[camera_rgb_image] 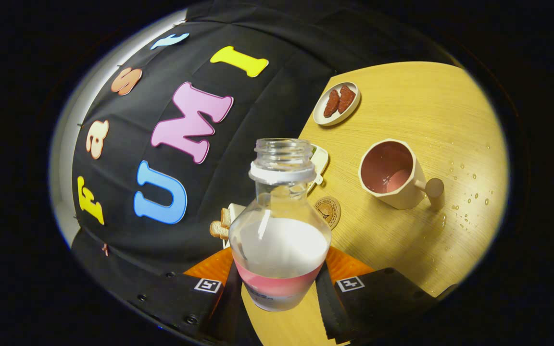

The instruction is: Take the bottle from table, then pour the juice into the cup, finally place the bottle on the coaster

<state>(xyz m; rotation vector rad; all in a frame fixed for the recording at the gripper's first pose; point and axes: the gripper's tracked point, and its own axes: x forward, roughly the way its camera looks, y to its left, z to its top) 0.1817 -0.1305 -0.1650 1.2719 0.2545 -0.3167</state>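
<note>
My gripper (279, 283) is shut on a clear, uncapped bottle (279, 226), both fingers pressing its lower body. The bottle has a white neck ring and a pink band, and white liquid fills its lower part. The view is rolled, so the wooden table (416, 110) slants. Beyond the bottle and to its right stands a cream cup (395, 173) with a pink inside and a knob handle; a little liquid lies in its bottom. A round brown coaster (328, 211) lies on the table just beyond the bottle, between it and the cup.
A small white plate (337, 103) with two dark red pieces sits farther off near the table's edge. Another white dish (319, 161) peeks out behind the bottle neck. Bread slices (220, 226) lie on a dish left of the bottle. Water droplets (469, 192) dot the table past the cup.
</note>
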